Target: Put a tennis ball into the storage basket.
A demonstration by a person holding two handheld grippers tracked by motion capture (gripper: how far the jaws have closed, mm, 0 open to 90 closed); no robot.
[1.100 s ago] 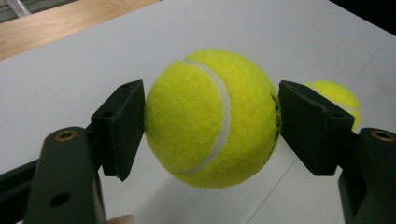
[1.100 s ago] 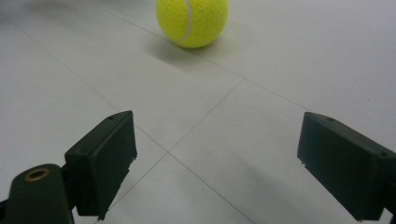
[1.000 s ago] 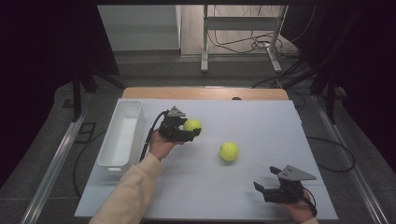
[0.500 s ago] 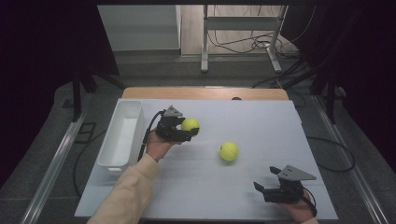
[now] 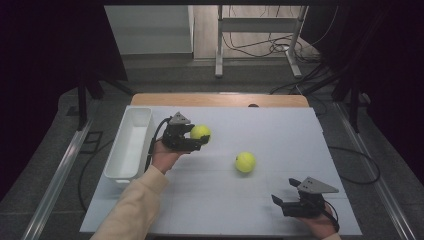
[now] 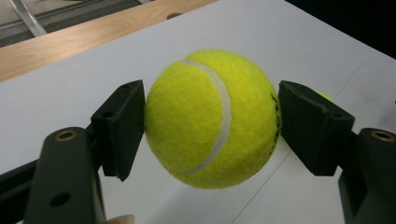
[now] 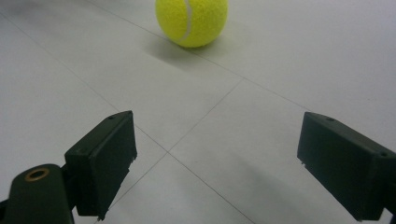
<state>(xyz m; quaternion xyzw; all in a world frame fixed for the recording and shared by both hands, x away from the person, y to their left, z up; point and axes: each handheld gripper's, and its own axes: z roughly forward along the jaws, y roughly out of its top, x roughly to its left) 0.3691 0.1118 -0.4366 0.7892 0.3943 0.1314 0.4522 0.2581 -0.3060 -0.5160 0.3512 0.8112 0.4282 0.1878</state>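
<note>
Left hand-held gripper (image 5: 196, 140) was clenched on a tennis ball (image 5: 200, 132), lifted off the counter (image 5: 300, 135) just right of the white bin (image 5: 131, 145). From the left gripper view I saw both pads (image 6: 122, 123) pressing the ball (image 6: 212, 119) at approx its widest line, one each side, w/ the seam running between them. Ball sat centred, nothing slipping that I could tell.

Right hand-held gripper (image 5: 292, 200) rested released near the front right of the counter, jaws wide apart, nothing between them. Second tennis ball (image 5: 245, 162) lay on the counter mid-way, well apart from both grippers; right gripper view had it (image 7: 191, 21) straight ahead.

My read: step in hand was carrying the held ball over to the bin. To do it well I'd have kept squeeze steady, not harder, since felt gives and a ball can pop out if pinched off-centre. Swing left over the bin wall w/ enough height to clear the rim, get low inside, then let go so it doesn't bounce back out.
</note>
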